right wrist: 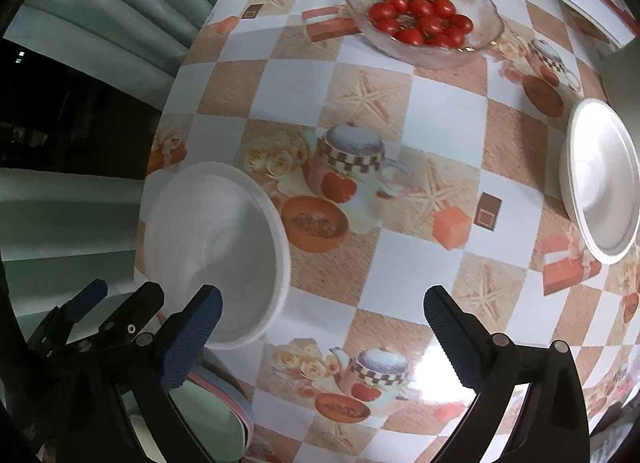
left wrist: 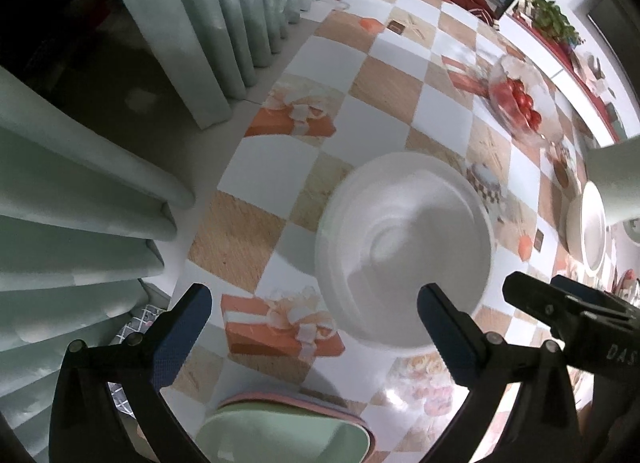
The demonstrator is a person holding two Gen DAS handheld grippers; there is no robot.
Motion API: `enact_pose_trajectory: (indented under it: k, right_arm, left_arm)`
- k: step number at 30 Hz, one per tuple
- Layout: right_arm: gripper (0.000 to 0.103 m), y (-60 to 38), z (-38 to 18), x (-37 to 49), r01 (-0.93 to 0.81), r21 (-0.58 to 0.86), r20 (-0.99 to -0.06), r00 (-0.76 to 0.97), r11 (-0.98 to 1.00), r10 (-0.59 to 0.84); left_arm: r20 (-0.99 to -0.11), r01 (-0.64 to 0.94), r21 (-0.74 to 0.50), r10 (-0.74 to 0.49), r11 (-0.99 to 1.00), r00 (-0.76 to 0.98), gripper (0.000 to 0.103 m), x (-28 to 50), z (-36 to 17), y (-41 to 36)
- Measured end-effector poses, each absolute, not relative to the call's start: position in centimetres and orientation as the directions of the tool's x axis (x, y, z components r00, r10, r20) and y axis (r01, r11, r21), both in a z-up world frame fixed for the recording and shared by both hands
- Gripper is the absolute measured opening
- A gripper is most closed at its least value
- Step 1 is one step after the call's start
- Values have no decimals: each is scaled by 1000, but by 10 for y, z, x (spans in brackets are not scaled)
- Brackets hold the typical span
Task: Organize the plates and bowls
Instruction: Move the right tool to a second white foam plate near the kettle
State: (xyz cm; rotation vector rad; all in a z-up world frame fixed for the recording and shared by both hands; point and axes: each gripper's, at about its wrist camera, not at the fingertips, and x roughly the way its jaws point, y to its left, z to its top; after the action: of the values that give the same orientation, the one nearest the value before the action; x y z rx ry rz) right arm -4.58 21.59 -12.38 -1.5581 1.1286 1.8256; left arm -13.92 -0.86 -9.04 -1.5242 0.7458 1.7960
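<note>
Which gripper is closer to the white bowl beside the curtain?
Left. The left gripper hangs open right above the white bowl, one finger over its rim. The right gripper stands open beside it, over bare tablecloth.

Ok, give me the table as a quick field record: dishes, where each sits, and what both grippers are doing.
left gripper: open, nothing between the fingers, above the table
right gripper: open, holding nothing
near white bowl: upright on the checked tablecloth, empty, ahead of the left gripper
second white bowl: upright, empty, apart from the first, toward the right edge of the right wrist view
glass bowl: at the far side, holds cherry tomatoes
stacked plates: green on top, pink beneath, at the near table edge
</note>
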Motion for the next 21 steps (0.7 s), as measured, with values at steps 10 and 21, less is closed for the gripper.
enact_pose_trajectory:
  k: [10, 21]
  right_arm:
    - [102, 201, -133, 7, -822, 255, -966, -190, -509, -177]
    - [102, 177, -144, 86, -871, 263, -956, -179, -415, -231]
  left_arm:
    - [-995, -836, 3, 82, -548, -58, 103, -91, -93, -21]
    - [-998, -906, -37, 54, -422, 16, 103, -13, -90, -35]
